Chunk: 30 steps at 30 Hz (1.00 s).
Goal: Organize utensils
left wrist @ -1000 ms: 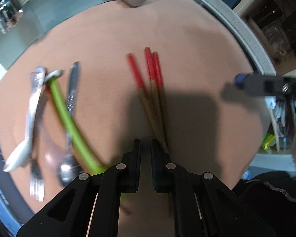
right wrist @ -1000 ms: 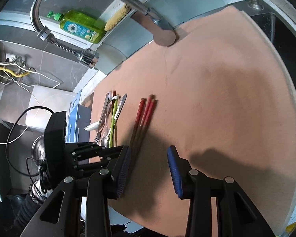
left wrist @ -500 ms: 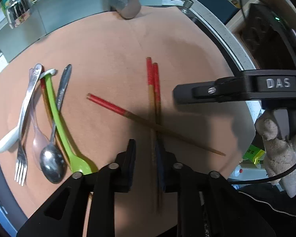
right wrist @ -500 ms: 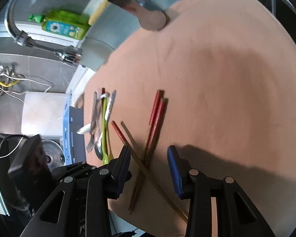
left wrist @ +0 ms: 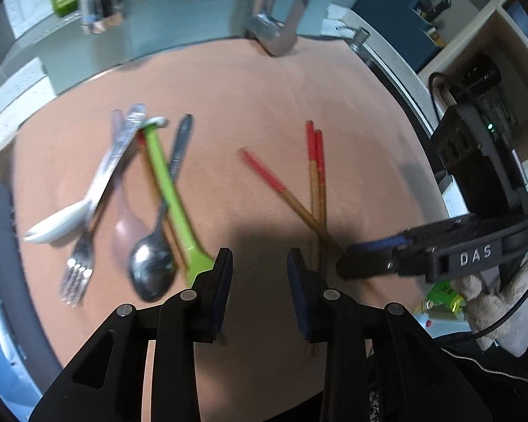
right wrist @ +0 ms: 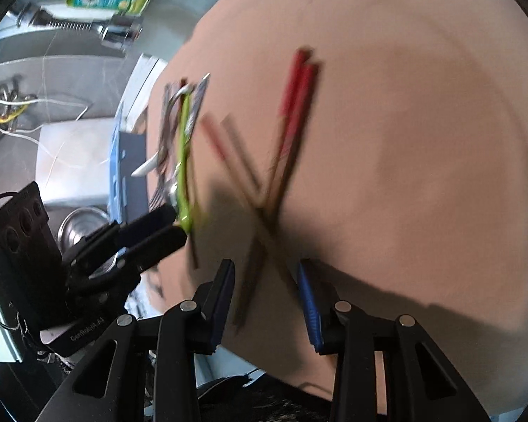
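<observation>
Red-tipped wooden chopsticks lie crossed on the salmon desk; my left tongs, just opened, and right tongs stand spread, empty.

Left gripper: lower centre of frame, fingers parted, just opened, nothing between them.
Right gripper: lower centre, fingers parted, pads pressing on nothing.

Both black plastic tongs carried blue ribbed pads and silver screws; at the frame's right, the other tongs bore white "DAS" lettering above a beige knitted glove.
</observation>
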Available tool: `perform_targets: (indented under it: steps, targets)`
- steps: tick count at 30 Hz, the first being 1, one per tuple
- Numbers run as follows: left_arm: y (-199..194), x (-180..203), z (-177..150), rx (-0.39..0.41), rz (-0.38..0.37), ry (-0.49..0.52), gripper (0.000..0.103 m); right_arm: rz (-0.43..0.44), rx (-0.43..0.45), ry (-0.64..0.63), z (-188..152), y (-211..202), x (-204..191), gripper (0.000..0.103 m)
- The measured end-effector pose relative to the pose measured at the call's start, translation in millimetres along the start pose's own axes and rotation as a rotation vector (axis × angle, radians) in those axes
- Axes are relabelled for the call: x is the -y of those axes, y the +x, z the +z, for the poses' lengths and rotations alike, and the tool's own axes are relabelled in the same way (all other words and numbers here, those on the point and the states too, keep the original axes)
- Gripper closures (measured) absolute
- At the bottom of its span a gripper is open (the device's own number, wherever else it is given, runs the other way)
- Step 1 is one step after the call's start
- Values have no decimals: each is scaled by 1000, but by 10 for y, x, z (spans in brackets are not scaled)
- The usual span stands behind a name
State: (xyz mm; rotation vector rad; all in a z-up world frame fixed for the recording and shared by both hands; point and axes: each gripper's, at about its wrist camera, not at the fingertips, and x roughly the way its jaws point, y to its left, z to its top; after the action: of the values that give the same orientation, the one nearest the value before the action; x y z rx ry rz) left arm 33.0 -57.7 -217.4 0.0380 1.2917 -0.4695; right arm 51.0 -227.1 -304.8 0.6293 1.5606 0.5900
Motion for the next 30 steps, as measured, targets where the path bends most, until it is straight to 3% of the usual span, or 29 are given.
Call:
perform_targets:
  steps: [6,9,16,21,26,30]
  targets:
    - [-137,-127,-78,28,16,-18,73,42,-4,-51,86,245,-333,70]
    - [-134,-116,-115,29,22,-7,73,56,17,-44,106,176,-352,70]
    - [86,188,-130,-6,31,94,73,-69,149,8,149,-213,-94,70]
    - [265,266,-102,-31,46,113,73,-139,175,40,220,-205,16,73]
    - [385,295,-62,-40,86,122,73,-184,186,8,289,-160,-115,73]
    - [474,277,-62,-49,141,129,84,-230,172,-1,326,-136,-126,77]
